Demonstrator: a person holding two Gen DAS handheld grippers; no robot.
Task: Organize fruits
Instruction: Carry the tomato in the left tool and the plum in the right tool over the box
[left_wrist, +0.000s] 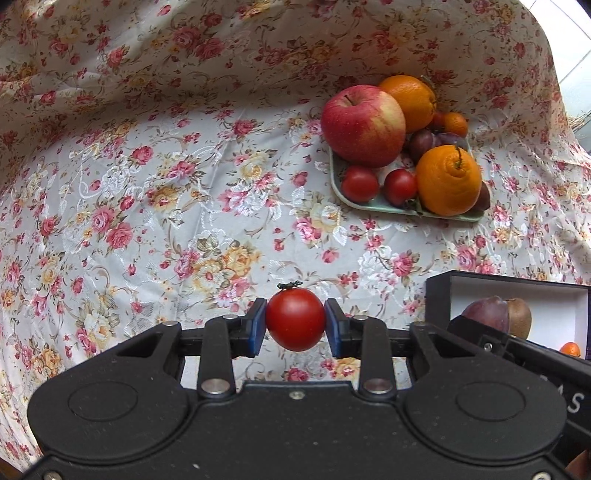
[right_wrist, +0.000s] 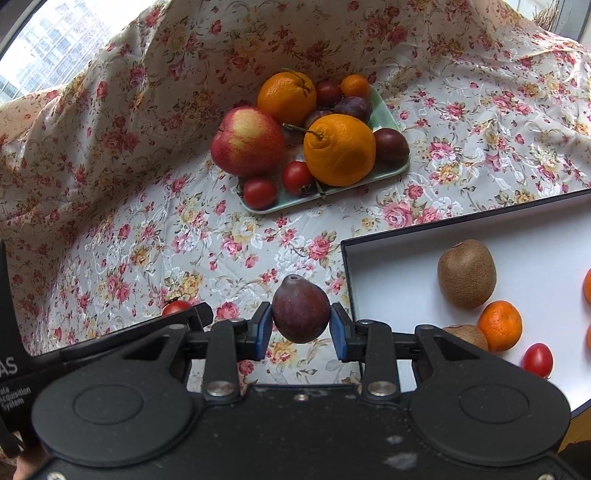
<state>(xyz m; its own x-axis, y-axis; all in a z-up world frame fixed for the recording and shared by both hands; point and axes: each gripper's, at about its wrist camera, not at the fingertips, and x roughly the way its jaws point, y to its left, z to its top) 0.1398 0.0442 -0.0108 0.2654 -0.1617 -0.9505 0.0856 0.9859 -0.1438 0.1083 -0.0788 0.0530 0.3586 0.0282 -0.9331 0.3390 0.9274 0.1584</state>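
Observation:
My left gripper (left_wrist: 295, 326) is shut on a small red tomato (left_wrist: 294, 317), held clear above the floral cloth. My right gripper (right_wrist: 301, 325) is shut on a dark purple plum (right_wrist: 301, 310), just left of the white-lined black box (right_wrist: 406, 266). In the right wrist view that box holds a kiwi (right_wrist: 466, 272), a mandarin (right_wrist: 499, 325), a cherry tomato (right_wrist: 537, 360) and another kiwi partly hidden. A pale green tray (right_wrist: 399, 170) at the back carries an apple (right_wrist: 248, 141), two large oranges (right_wrist: 339, 149), two tomatoes (right_wrist: 259, 192) and plums. The left gripper's tomato (right_wrist: 176, 307) peeks out at the left.
The floral cloth (left_wrist: 147, 221) covers the table and rises as a wall behind and to the left. The box (left_wrist: 439, 299) lies low at the right in the left wrist view, with the right gripper's body over it. A window shows at upper left of the right wrist view.

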